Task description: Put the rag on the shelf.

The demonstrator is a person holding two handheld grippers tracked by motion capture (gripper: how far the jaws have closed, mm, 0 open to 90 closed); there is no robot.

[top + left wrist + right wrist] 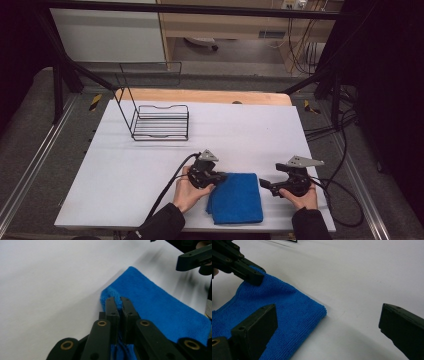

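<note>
From above, the folded blue cloth (236, 197) lies flat on the desk (125, 170) between both tongs, not yet lifted. Along the left tongs (119, 303), the jaws pinch the cloth's corner. Along the right tongs (325, 322), the jaws stand wide, the cloth's other corner between them, ungripped.

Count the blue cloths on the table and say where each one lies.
1. The blue cloth lies folded near the table's front edge, between the two hands, with the left gripper shut on its corner. No others visible.
</note>
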